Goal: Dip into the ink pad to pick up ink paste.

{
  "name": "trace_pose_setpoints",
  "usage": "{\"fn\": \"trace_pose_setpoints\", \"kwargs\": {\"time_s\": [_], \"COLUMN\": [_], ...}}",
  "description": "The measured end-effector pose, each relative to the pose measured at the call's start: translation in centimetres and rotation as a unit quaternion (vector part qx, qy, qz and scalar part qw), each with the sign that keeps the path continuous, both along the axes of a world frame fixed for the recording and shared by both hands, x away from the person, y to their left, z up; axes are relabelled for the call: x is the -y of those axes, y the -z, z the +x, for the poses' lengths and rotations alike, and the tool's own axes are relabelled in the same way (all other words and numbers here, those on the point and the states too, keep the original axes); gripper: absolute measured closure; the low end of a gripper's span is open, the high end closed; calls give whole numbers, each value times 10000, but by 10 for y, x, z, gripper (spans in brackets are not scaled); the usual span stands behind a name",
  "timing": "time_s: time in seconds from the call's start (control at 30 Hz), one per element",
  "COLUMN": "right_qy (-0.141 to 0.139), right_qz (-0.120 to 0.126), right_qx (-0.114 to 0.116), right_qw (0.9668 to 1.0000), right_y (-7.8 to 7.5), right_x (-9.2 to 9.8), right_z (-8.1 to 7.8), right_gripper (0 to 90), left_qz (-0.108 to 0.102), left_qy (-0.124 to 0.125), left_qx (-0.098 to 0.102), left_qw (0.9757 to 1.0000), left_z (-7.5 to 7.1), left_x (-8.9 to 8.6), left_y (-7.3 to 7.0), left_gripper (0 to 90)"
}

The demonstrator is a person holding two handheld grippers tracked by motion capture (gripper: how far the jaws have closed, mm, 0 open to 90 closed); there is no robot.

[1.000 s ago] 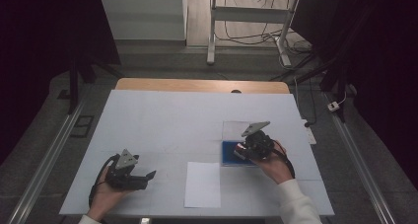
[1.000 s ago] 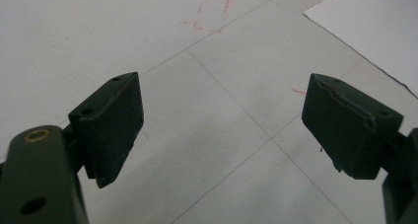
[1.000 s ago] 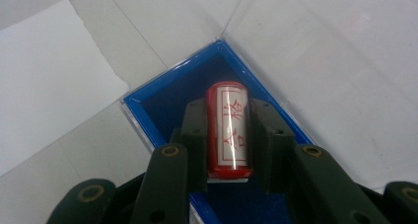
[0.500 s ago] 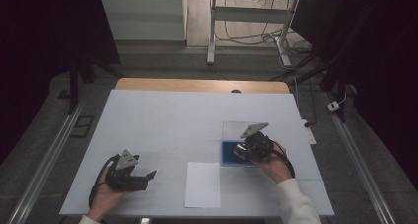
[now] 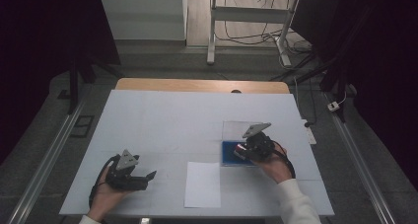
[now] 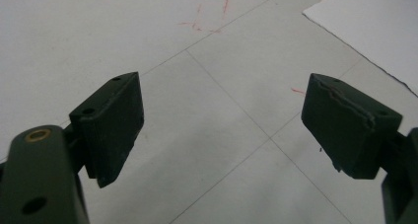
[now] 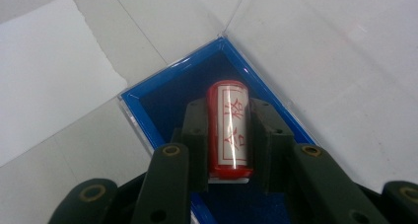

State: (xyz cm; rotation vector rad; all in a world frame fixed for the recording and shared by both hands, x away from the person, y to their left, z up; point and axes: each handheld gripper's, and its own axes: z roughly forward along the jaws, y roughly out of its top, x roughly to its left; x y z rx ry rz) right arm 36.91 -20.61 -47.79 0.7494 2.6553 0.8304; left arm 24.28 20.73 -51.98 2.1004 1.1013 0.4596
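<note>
From above, we see our left gripper (image 5: 148,176) resting on the white table (image 5: 162,120), beside a paper sheet (image 5: 203,184), and our right gripper (image 5: 241,151) over a blue box (image 5: 227,155). Along the left gripper (image 6: 222,120), its jaws stand wide apart over bare table. Along the right gripper (image 7: 230,135), the jaws clamp a red stamp (image 7: 229,128) above the blue box (image 7: 162,93).

One red stamp cylinder (image 7: 229,128) with white label; one blue-lined box (image 7: 162,103) near the desk's right edge, with one clear lid (image 5: 239,130); one white paper sheet (image 5: 202,184) at the front edge; two grippers, left (image 5: 148,177) and right (image 5: 240,151); one desk (image 5: 172,115).
</note>
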Motion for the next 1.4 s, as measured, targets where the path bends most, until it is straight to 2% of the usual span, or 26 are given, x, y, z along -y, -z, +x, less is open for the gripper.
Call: {"fn": "trace_pose_setpoints", "kwargs": {"time_s": [0.33, 0.4, 0.57, 0.6, 0.67, 0.9, 1.13, 1.4], "right_qy": [46, 24, 46, 96, 143, 128, 177, 202], "right_qz": [73, -3, 386, 523, 579, 471, 115, 46], "right_qx": [-2, 68, -81, -76, 32, 175, 210, 116], "right_qw": [10000, 10000, 9992, 9986, 9982, 9987, 9996, 9997], "right_y": [1, 0, -7, -10, -16, -25, -16, -9], "right_x": [1, 0, 8, 10, 13, 11, 8, 6], "right_z": [-1, -1, 1, 1, 0, -4, 1, 4], "right_gripper": [704, 703, 700, 700, 700, 699, 698, 698], "left_qz": [10, 7, -12, -25, -15, -12, 6, 14], "left_qy": [-1, -7, -20, -18, -25, -18, -4, -8], "left_qx": [-10, -10, 2, -5, -10, 5, -12, -17], "left_qw": [10000, 10000, 10000, 10000, 10000, 10000, 10000, 10000], "left_z": [0, 1, 1, 2, 2, 1, 2, 2], "left_x": [0, 0, -1, -2, -2, -2, -2, -2], "left_y": [0, 0, 0, 1, 1, 1, 1, 1], "left_gripper": [170, 170, 170, 170, 170, 170, 170, 170]}}
